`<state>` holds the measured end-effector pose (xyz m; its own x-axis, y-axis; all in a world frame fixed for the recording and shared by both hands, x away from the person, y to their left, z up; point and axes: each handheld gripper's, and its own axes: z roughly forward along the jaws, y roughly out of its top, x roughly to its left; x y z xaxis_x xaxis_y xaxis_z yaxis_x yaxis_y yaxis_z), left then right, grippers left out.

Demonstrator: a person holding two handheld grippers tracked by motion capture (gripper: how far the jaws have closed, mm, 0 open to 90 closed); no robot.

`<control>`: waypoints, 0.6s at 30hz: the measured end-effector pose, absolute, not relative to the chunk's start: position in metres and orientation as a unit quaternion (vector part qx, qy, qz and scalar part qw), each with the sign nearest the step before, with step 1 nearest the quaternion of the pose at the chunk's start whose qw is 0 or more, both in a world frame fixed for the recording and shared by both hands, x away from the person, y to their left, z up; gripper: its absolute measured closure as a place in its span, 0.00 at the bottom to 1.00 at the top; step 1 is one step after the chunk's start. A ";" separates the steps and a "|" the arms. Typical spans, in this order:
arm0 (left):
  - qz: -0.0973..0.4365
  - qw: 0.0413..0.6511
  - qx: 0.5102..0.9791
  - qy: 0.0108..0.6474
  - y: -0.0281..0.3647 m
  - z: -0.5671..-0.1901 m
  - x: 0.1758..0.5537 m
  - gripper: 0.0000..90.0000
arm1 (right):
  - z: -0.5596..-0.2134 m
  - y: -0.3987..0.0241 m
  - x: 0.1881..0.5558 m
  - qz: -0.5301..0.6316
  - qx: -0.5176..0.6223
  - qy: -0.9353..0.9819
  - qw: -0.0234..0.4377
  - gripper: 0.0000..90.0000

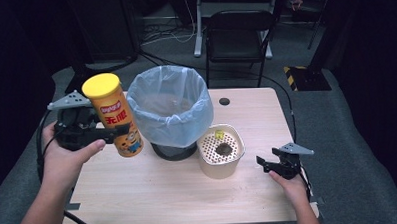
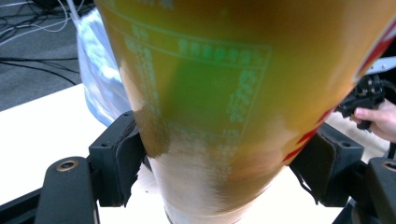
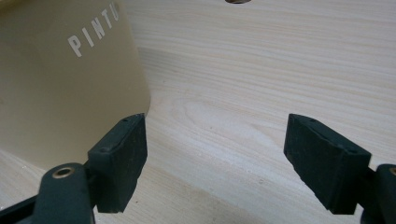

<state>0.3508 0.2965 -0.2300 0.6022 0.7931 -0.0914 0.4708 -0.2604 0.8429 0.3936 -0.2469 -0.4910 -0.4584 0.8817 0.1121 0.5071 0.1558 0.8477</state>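
Observation:
A tall yellow chip can (image 1: 114, 115) with a yellow lid hangs tilted above the table's left side, beside the bin. My left gripper (image 1: 107, 133) is shut on its lower body; in the left gripper view both black pads press the can (image 2: 224, 107) from either side. A small black bin (image 1: 171, 113) lined with a pale blue bag stands at the table's middle. My right gripper (image 1: 262, 162) rests low at the right, open, with bare wood between its jaws (image 3: 215, 158). A cream container (image 1: 220, 153) with a perforated insert stands just left of it.
The wooden table (image 1: 154, 193) has free room along its front and at the far right. The cream container's wall (image 3: 65, 88) is close to my right gripper's left jaw. A black chair (image 1: 239, 35) and cables lie on the floor behind the table.

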 end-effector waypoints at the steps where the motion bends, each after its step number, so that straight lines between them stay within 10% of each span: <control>1: 0.179 0.451 0.772 0.410 0.297 -0.226 0.352 0.27 | -0.491 -0.246 0.394 0.444 0.477 0.729 0.209 0.23; 18: 0.192 0.450 0.771 0.408 0.293 -0.174 0.362 0.27 | -0.492 -0.247 0.394 0.445 0.482 0.726 0.205 0.24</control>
